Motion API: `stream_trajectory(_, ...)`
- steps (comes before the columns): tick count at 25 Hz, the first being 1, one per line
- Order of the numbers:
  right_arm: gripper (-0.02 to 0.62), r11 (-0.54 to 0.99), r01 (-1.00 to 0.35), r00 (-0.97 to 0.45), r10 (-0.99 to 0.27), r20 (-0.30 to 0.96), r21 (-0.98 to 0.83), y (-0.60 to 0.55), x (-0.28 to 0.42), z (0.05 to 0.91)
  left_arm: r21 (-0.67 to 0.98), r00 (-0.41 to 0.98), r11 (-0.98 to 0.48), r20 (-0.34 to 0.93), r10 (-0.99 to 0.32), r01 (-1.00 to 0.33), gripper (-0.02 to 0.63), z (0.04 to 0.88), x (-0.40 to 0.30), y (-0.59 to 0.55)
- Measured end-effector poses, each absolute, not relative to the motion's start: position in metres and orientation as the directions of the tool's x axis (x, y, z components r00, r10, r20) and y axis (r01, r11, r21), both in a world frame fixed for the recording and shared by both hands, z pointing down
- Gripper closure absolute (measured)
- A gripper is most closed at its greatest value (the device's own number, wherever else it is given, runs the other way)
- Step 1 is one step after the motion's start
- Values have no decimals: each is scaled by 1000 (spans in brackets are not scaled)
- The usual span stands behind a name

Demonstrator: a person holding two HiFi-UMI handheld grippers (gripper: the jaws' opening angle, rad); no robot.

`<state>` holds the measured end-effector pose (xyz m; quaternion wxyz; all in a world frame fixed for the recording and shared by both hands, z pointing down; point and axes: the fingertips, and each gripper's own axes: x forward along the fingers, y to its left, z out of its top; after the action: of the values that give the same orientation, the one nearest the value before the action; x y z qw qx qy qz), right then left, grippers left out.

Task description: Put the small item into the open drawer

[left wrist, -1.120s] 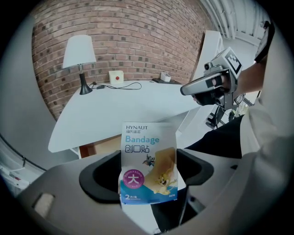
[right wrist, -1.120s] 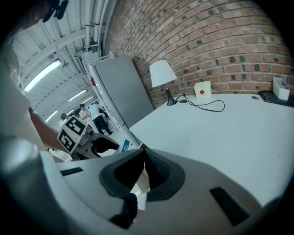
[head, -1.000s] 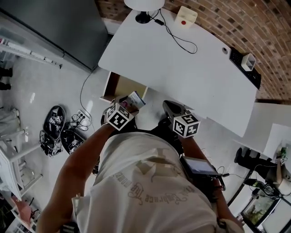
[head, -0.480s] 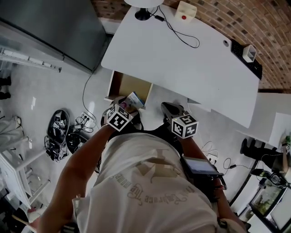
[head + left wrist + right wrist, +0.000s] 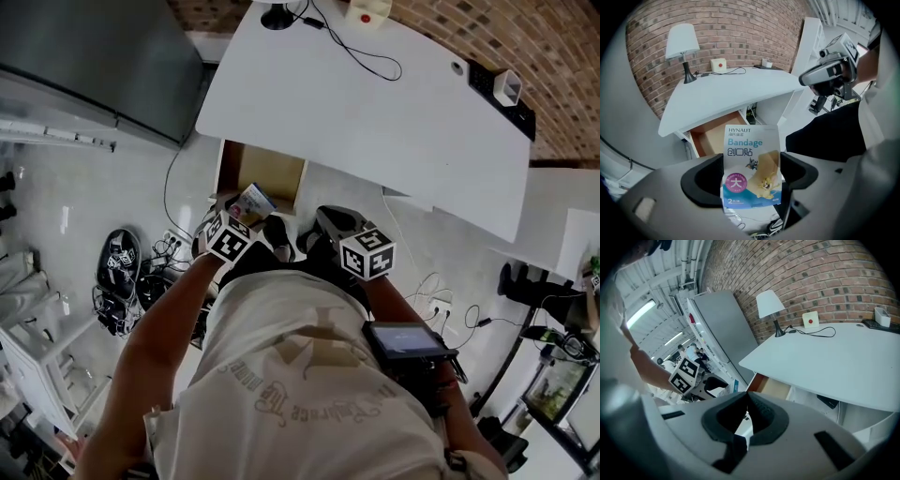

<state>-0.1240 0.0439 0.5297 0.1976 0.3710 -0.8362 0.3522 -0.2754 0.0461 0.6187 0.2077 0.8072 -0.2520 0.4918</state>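
carry step in hand: left gripper (image 5: pixel 751 172) clamped on the bandage packet (image 5: pixel 751 150), held upright in the air, short of the open drawer (image 5: pixel 716 137). right gripper (image 5: pixel 746 414) pinched together, empty. next, probably: reach over the drawer, lower, let go.

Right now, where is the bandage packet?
The bandage packet is at the left of the head view, clamped in the left gripper, right by the front of the open drawer under the white desk.
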Motion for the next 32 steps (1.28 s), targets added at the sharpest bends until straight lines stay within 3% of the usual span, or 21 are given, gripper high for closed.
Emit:
stream_trajectory(15,589,399,-770,-638,-484,599,-497,60,-118,563,15,278,-831,945,-169,-557,229,653,-278,38)
stream_trajectory(32,589,368,-774,-634,-442,635,-516,58,-108,608,49,227,-824,969,-97,-564,229,704,-257,38)
